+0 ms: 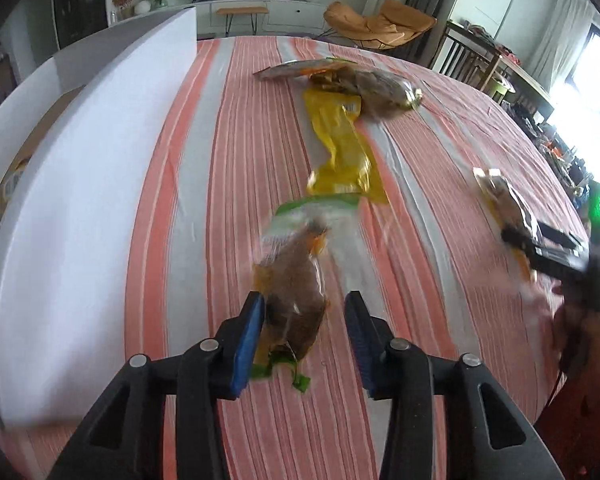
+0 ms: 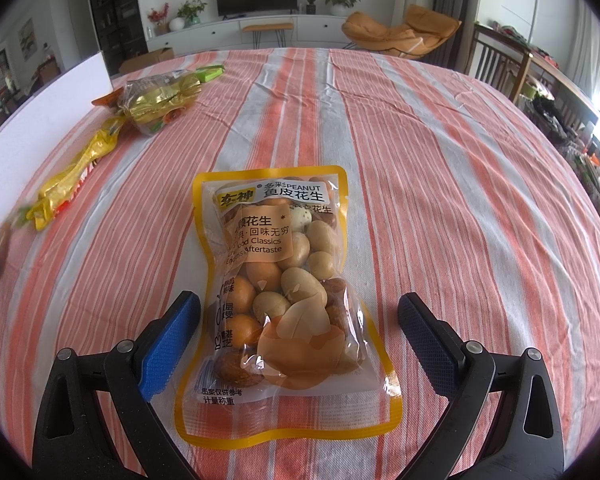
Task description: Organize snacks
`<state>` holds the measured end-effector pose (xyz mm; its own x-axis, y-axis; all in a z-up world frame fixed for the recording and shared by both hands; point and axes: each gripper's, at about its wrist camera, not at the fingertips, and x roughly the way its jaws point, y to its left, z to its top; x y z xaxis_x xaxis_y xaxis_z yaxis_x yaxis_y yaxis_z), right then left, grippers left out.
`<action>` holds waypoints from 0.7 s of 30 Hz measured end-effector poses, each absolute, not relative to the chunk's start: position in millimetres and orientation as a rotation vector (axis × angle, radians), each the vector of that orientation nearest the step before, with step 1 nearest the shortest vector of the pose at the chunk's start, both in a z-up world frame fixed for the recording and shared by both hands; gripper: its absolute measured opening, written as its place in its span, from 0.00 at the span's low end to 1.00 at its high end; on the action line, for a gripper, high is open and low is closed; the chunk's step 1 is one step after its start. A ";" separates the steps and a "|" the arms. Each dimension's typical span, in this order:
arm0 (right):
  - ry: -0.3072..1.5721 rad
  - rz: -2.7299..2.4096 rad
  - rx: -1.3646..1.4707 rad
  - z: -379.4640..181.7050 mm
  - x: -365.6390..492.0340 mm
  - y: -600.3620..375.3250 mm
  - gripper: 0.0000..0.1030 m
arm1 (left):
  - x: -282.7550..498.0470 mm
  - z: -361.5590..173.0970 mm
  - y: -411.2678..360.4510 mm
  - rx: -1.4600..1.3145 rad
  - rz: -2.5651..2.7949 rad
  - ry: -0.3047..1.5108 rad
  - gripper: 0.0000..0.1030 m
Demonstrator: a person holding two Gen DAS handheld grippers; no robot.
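Observation:
In the left wrist view my left gripper [image 1: 305, 340] is open, its blue pads either side of a green-edged snack packet [image 1: 294, 276] that lies on the striped tablecloth [image 1: 228, 200] and touches the left pad. A yellow packet [image 1: 342, 152] and a pile of clear and gold packets [image 1: 364, 84] lie farther off. In the right wrist view my right gripper [image 2: 298, 340] is open, astride a yellow-edged peanut packet [image 2: 282, 296] lying flat. That gripper [image 1: 540, 248] also shows at the right of the left wrist view, over the same packet [image 1: 504, 200].
A white box wall [image 1: 84, 184] stands along the table's left side, also visible in the right wrist view [image 2: 40, 128]. The yellow packet [image 2: 76, 176] and gold packet [image 2: 160, 100] lie at far left there. Chairs stand beyond the table's far edge.

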<state>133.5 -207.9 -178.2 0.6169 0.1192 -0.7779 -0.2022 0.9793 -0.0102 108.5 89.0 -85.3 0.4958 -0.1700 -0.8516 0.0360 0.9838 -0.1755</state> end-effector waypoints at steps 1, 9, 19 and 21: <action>0.887 0.185 -0.100 -178.2 133.4 -207.8 0.97 | 107.6 -86.5 86.1 -0.125 -0.144 1.041 0.72; 0.888 0.179 -0.095 -177.6 137.2 -209.9 0.97 | 137.0 -101.7 79.1 -0.111 -0.183 1.030 1.00; 0.888 0.177 -0.094 -176.6 135.7 -212.0 0.97 | 128.4 -115.4 59.4 0.051 -0.131 0.962 1.00; 0.888 0.177 -0.094 -177.1 135.7 -211.8 0.97 | 127.8 -115.4 59.0 0.051 -0.129 0.960 1.00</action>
<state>135.7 -211.8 -177.1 0.6178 0.1149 -0.7779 -0.1923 0.9813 -0.0078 127.8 59.0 -115.4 0.5662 -0.0875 -0.8196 0.1325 0.9911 -0.0143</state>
